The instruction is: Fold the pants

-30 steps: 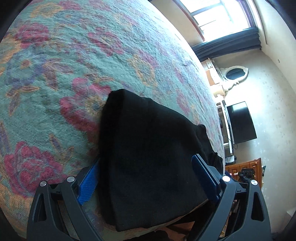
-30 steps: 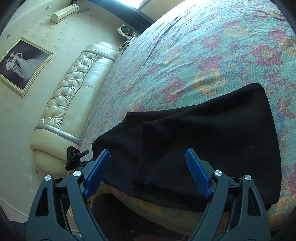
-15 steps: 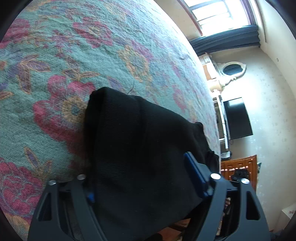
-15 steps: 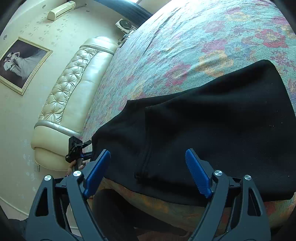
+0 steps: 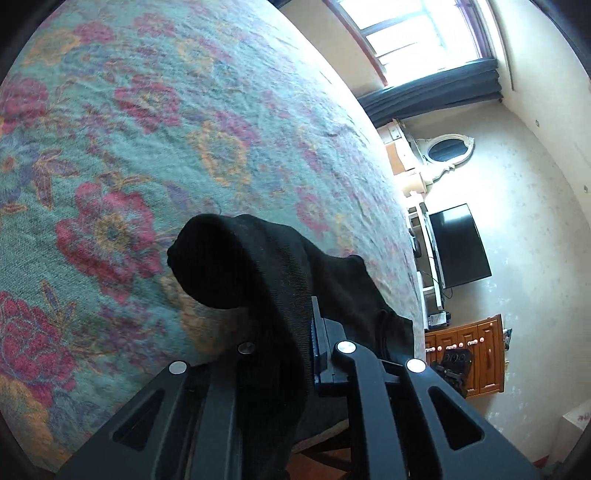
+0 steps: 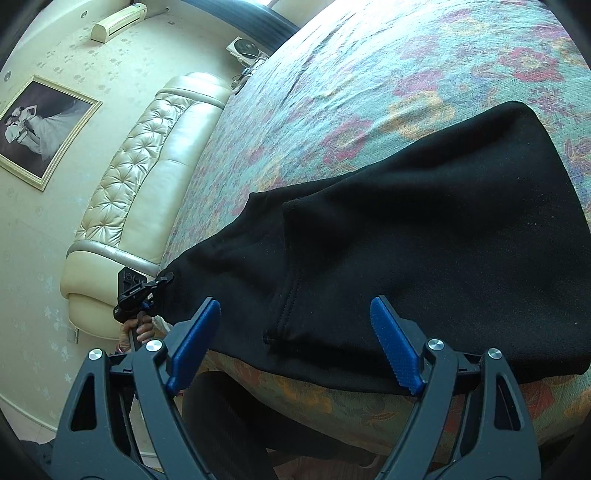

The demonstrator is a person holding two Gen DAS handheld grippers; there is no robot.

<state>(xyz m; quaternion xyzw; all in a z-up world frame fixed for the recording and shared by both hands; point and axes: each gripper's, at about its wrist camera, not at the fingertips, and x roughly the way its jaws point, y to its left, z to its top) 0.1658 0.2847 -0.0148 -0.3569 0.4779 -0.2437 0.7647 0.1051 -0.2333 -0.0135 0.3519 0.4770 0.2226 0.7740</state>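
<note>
Left hand-held gripper (image 5: 295,332) has just been closing and now pinches a bunched edge of the black pants (image 5: 258,266), the cloth running between its pressed-together jaws and humping up off the bed (image 5: 147,129) in front of them. Right hand-held gripper (image 6: 295,339) stands spread wide, its two blue pads (image 6: 395,347) hanging at the near edge of the pants (image 6: 424,240) with nothing pressed between them.

Only the left wrist view shows the lifted fold, along with a window (image 5: 417,33), an oval mirror (image 5: 447,149), a dark television (image 5: 460,245) and a wooden cabinet (image 5: 476,354). Only the right wrist view shows the pants spread flat, one layer lying over another along a stitched hem, at the bed's near edge and partly over it. That view also takes in a tufted cream headboard (image 6: 147,166), a framed picture (image 6: 40,129), an air conditioner (image 6: 118,22), and the left gripper seen small at the pants' far corner with a hand (image 6: 138,332) below it.

By count: one pair of pants, one bed with a floral cover, two grippers.
</note>
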